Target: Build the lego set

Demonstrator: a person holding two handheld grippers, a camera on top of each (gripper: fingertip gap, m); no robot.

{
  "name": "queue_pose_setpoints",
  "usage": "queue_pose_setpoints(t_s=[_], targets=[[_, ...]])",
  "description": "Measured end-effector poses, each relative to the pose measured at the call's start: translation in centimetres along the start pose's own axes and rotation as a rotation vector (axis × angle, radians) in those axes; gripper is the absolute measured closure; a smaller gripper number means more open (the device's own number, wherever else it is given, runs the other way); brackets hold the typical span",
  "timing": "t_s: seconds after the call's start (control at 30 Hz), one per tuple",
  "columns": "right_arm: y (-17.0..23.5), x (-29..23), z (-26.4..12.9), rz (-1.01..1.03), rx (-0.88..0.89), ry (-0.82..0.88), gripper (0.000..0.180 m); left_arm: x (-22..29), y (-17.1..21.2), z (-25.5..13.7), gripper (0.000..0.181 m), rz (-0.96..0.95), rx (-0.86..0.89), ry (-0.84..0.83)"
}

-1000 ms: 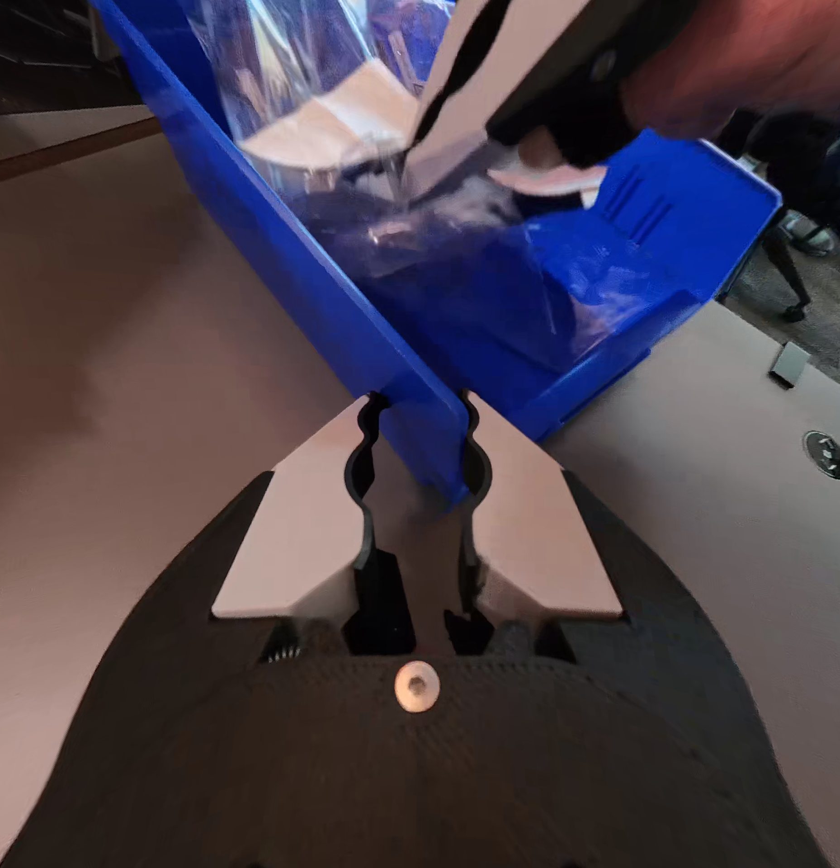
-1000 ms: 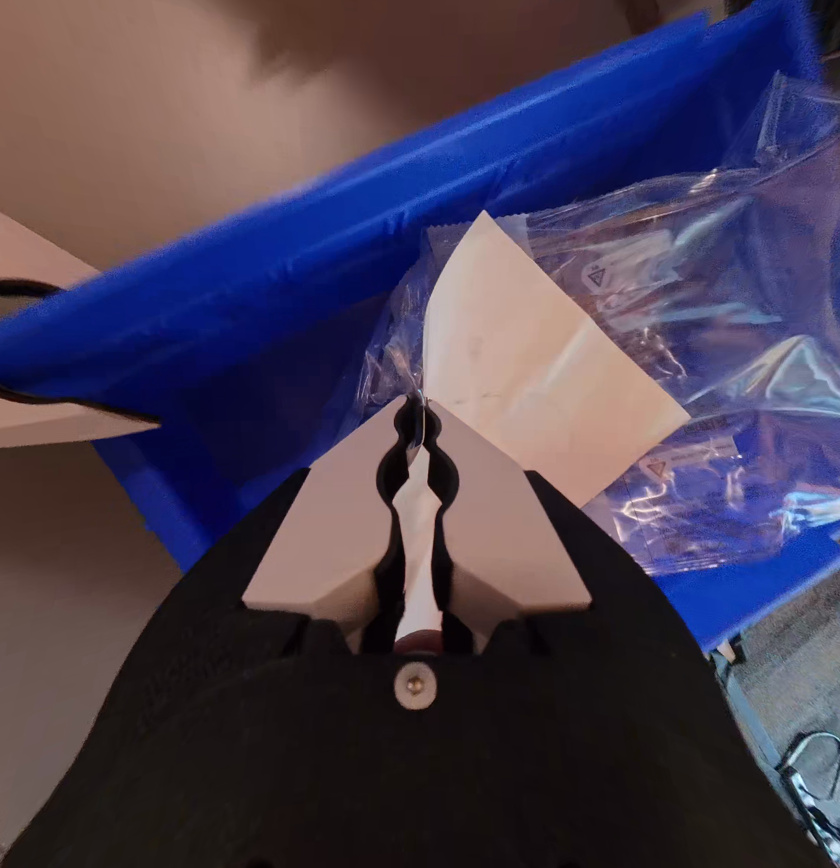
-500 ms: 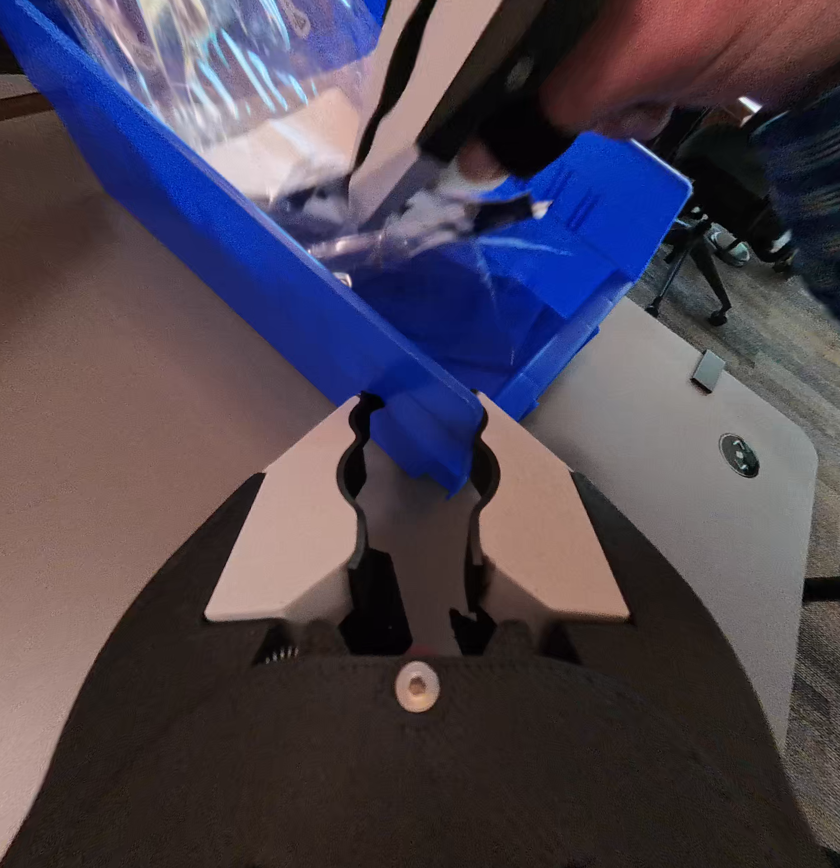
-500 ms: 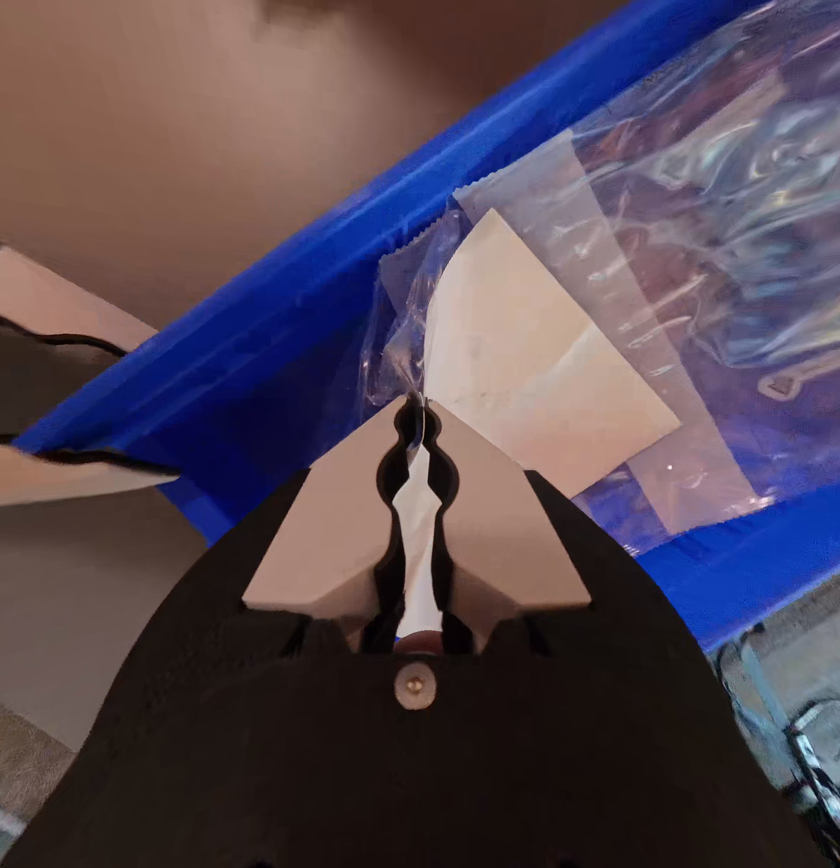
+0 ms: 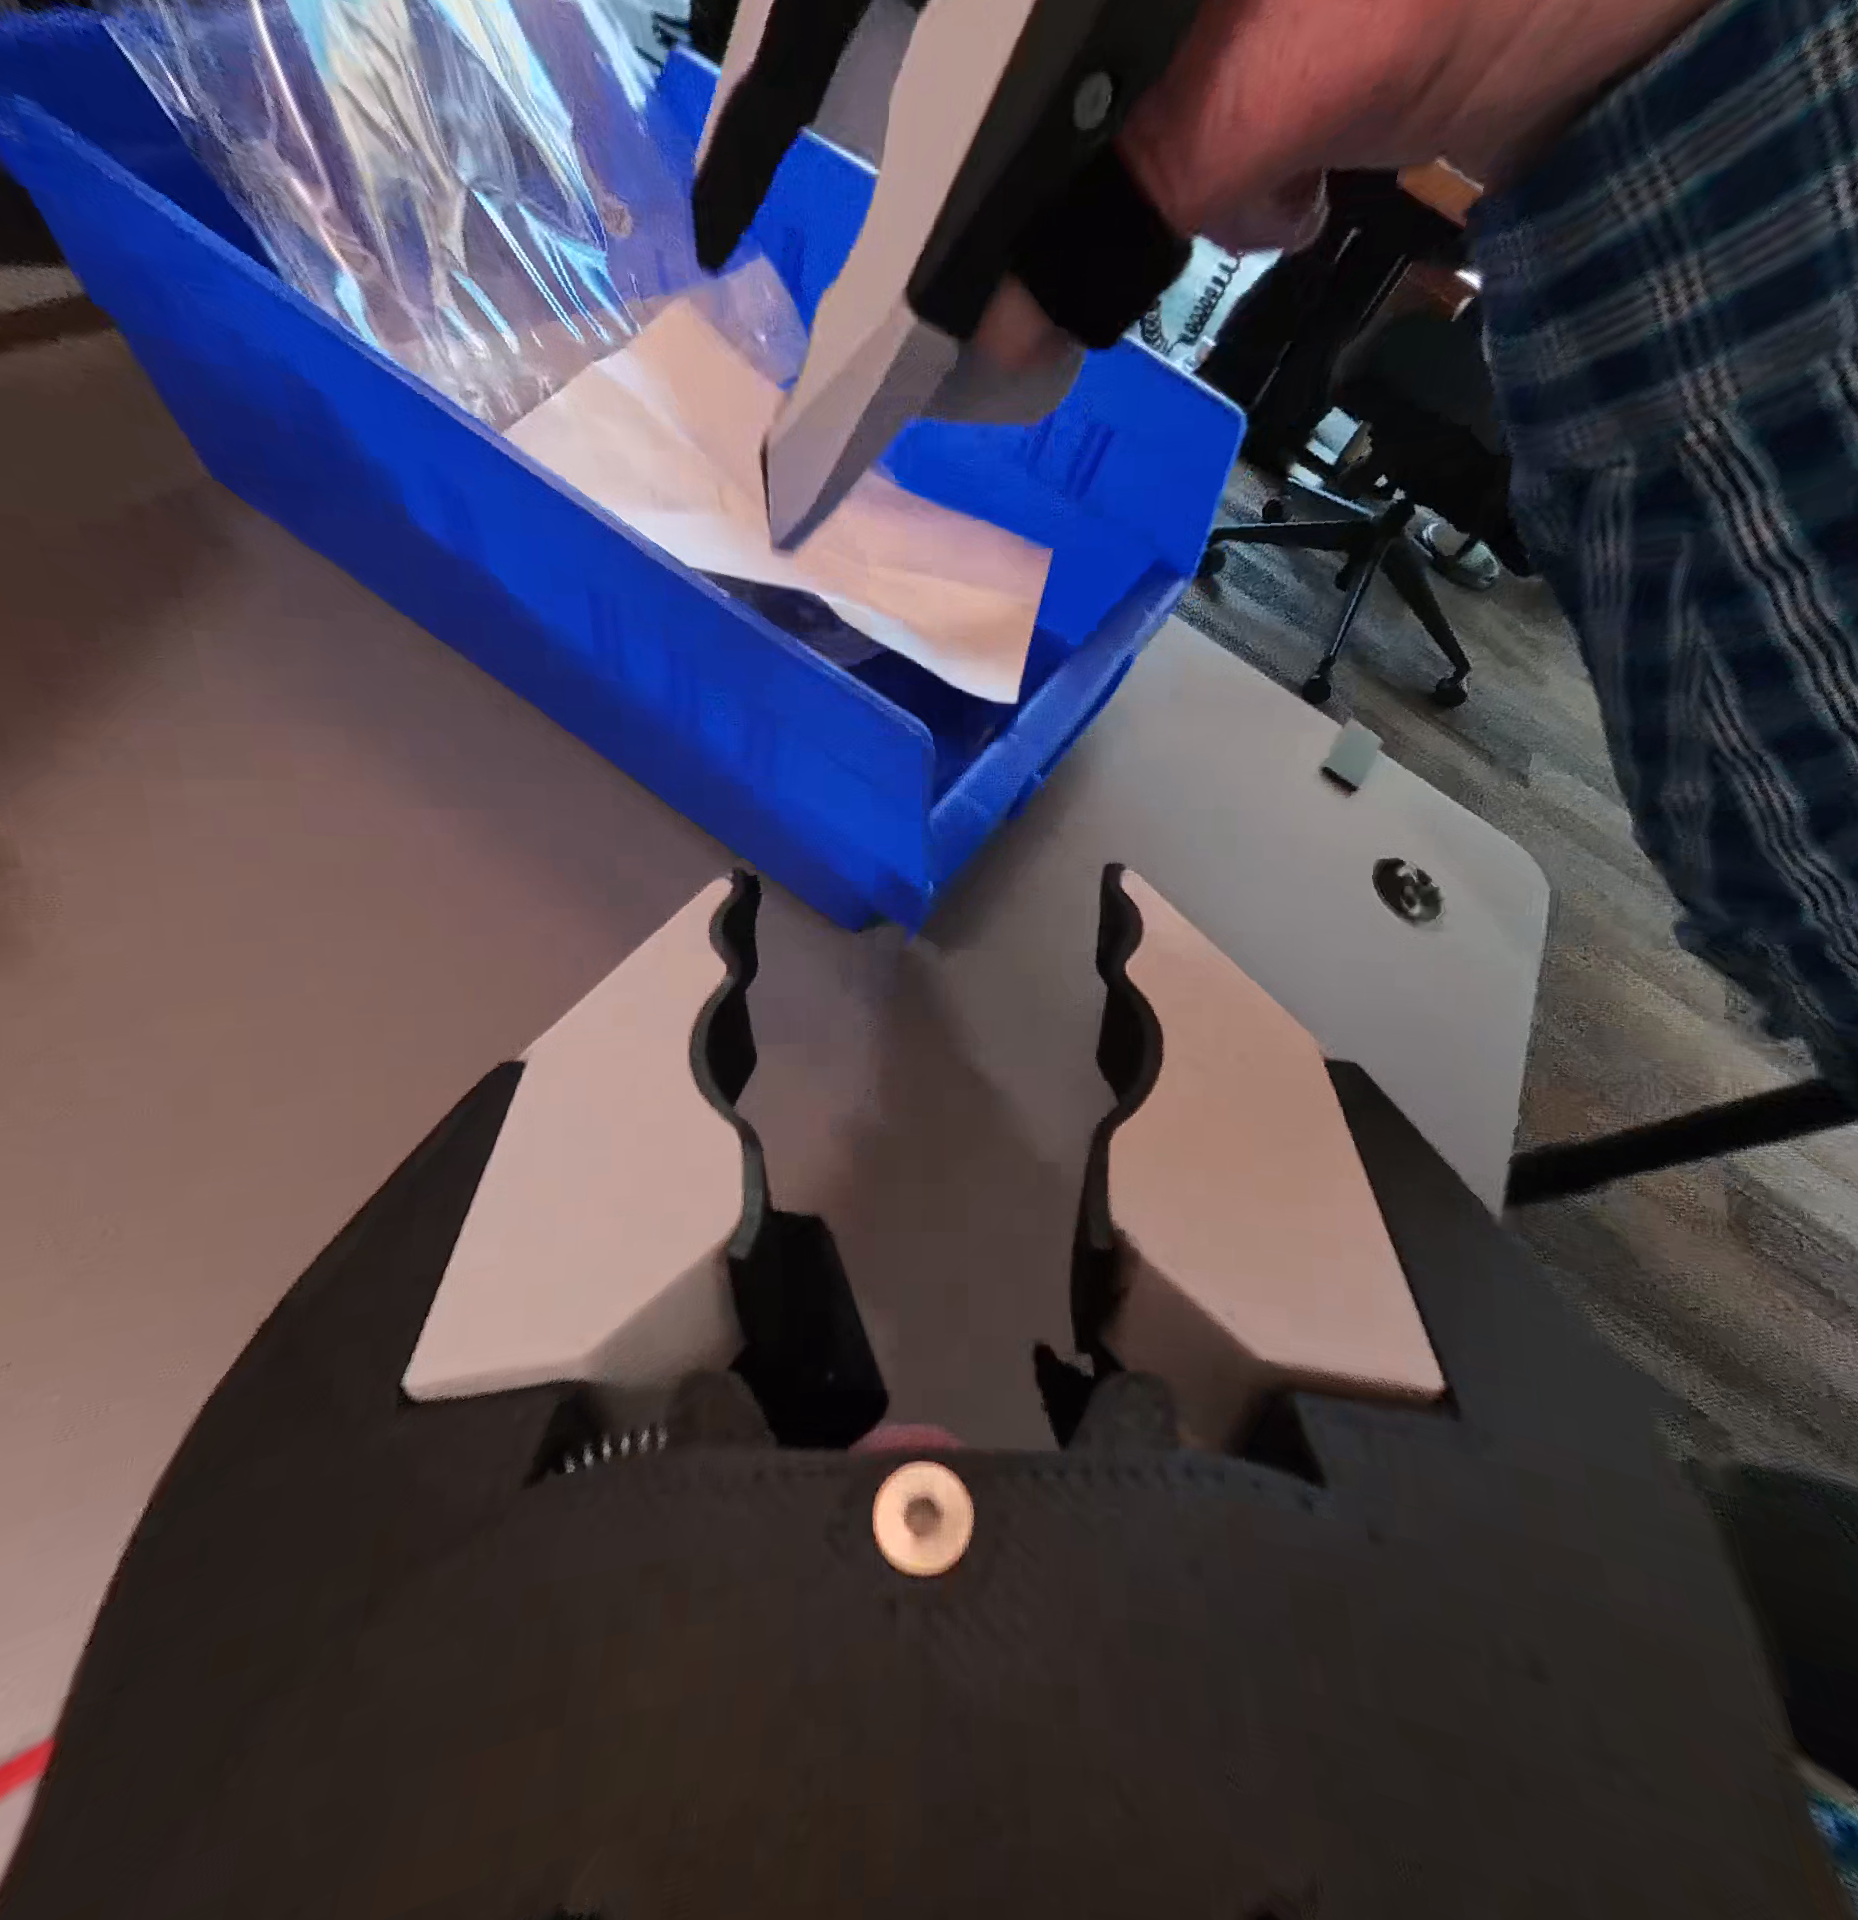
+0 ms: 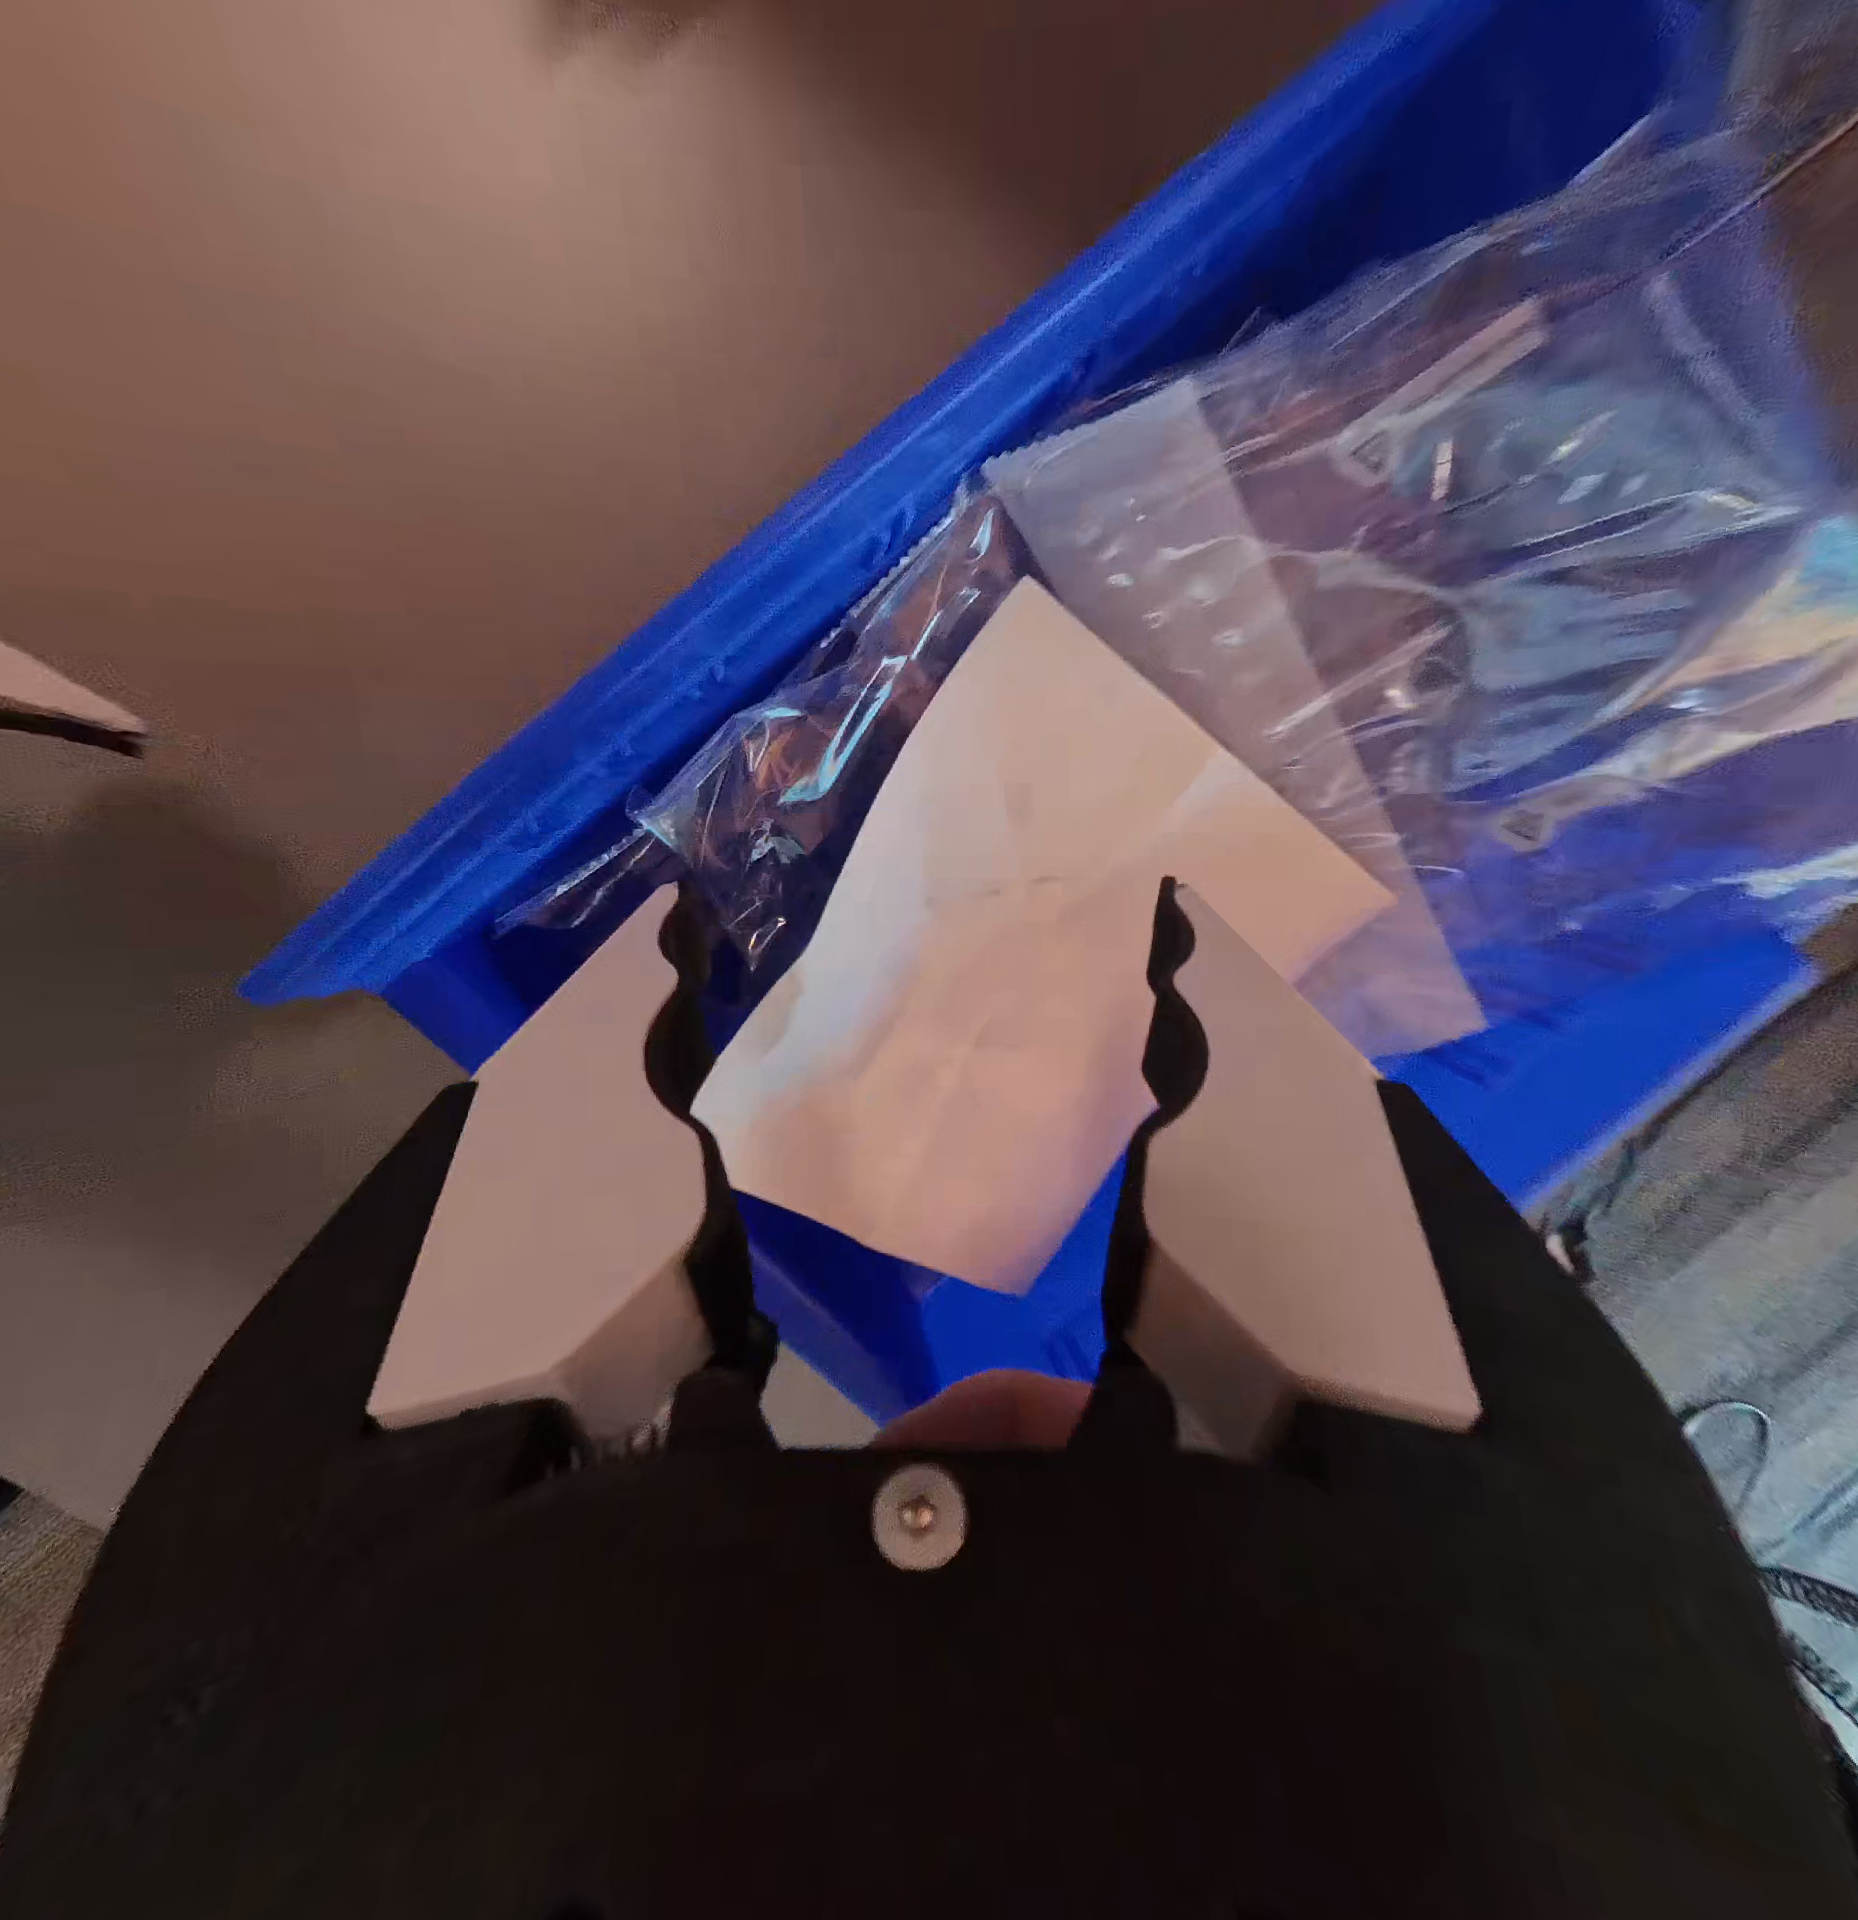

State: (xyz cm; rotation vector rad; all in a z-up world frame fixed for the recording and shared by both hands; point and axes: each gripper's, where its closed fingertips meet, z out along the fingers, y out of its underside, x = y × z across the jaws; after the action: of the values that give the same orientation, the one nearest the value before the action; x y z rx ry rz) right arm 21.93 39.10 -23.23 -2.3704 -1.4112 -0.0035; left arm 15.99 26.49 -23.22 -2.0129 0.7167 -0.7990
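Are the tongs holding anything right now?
No. Both tongs are open and empty: the left tongs near the blue plastic bin, the right tongs over the white folded paper.

A: so the left tool [image 5: 925, 904] is wide apart with nothing in it, hovering just off the corner of the blue plastic bin [image 5: 551, 582] on the tan table [image 5: 229, 883].

B: yep, and the right tool [image 5: 790, 488] points down at a white folded paper sheet [image 5: 904, 582] beside a crinkly clear plastic bag [image 5: 437, 208] inside.

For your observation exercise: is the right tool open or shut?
Open. Right tool: its jaws stand wide apart above the white paper, gripping nothing.
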Motion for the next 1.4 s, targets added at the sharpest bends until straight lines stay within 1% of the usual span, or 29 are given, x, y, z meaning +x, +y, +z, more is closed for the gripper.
queue_pose_setpoints(t_s=[0.07,0.1,0.13,0.17,0.2,0.27,0.33,0.37,0.43,0.5,0.53,0.6,0.67,0.73,0.8,0.93,1.03,1.1,1.17,1.2,1.27,1.33,1.4], targets=[[-2.1,0.1,-2.3,0.023,0.076,0.062,0.098,0.1,0.2,-2.4,0.117,0.020,0.008,-0.005],[-4.2,-0.6,-3.5,0.038,0.159,0.066,0.103,0.1,0.2,-3.8,0.119,0.026,0.027,-0.004],[-6.8,-1.8,-4.7,0.065,0.264,0.044,0.111,0.0,0.2,-5.2,0.122,0.035,0.040,-0.010],[-9.7,-3.5,-5.5,0.092,0.370,-0.007,0.115,-0.3,0.3,-6.5,0.123,0.048,0.045,-0.024],[-12.6,-5.5,-5.7,0.111,0.464,-0.063,0.122,-0.6,0.4,-7.7,0.123,0.059,0.051,-0.038],[-17.4,-7.8,-4.4,0.192,0.601,-0.111,0.131,-1.5,0.7,-10.1,0.125,0.069,0.064,-0.074],[-20.7,-8.2,-1.4,0.326,0.682,-0.162,0.132,-2.9,1.2,-12.2,0.125,0.079,0.070,-0.127],[-21.6,-7.6,0.6,0.387,0.693,-0.152,0.137,-3.4,1.5,-13.2,0.126,0.080,0.080,-0.149],[-22.8,-5.4,4.2,0.428,0.720,-0.046,0.144,-4.5,2.3,-15.2,0.127,0.066,0.088,-0.185],[-24.2,-4.9,7.0,0.451,0.735,-0.084,0.144,-5.6,3.1,-17.2,0.127,0.068,0.095,-0.219],[-24.9,-4.6,8.0,0.419,0.734,-0.077,0.145,-6.3,3.6,-18.1,0.127,0.076,0.094,-0.244],[-25.6,-2.7,10.2,0.320,0.702,0.018,0.148,-7.9,4.7,-19.9,0.127,0.087,0.088,-0.289],[-26.6,-2.1,12.5,0.264,0.669,-0.031,0.157,-9.3,5.7,-21.4,0.127,0.086,0.089,-0.319],[-27.5,-1.5,14.5,0.204,0.641,-0.059,0.153,-10.9,6.7,-22.7,0.127,0.082,0.086,-0.347],[-28.0,-1.2,16.5,0.138,0.595,-0.085,0.153,-12.2,7.5,-23.7,0.128,0.064,0.091,-0.364],[-29.7,-0.3,17.1,0.051,0.672,-0.135,0.157,-14.3,8.4,-25.4,0.128,0.046,0.103,-0.389],[-29.5,-0.1,17.4,0.017,0.665,-0.160,0.156,-15.3,8.3,-26.1,0.129,0.047,0.123,-0.391],[-28.2,0.3,17.7,0.091,0.629,-0.194,0.152,-15.6,8.0,-26.2,0.129,0.049,0.138,-0.383],[-27.0,0.8,17.7,0.224,0.607,-0.244,0.140,-15.8,7.7,-26.3,0.129,0.050,0.158,-0.375],[-26.9,0.7,17.5,0.261,0.610,-0.285,0.138,-15.8,7.6,-26.2,0.130,0.047,0.166,-0.368],[-26.9,0.5,18.0,0.238,0.583,-0.280,0.131,-15.6,7.7,-25.9,0.130,0.040,0.169,-0.341],[-27.0,0.5,19.2,0.216,0.516,-0.268,0.129,-16.0,8.0,-25.8,0.129,0.055,0.150,-0.354],[-27.8,0.7,19.5,0.221,0.515,-0.266,0.129,-16.4,7.8,-26.2,0.129,0.056,0.155,-0.369]])
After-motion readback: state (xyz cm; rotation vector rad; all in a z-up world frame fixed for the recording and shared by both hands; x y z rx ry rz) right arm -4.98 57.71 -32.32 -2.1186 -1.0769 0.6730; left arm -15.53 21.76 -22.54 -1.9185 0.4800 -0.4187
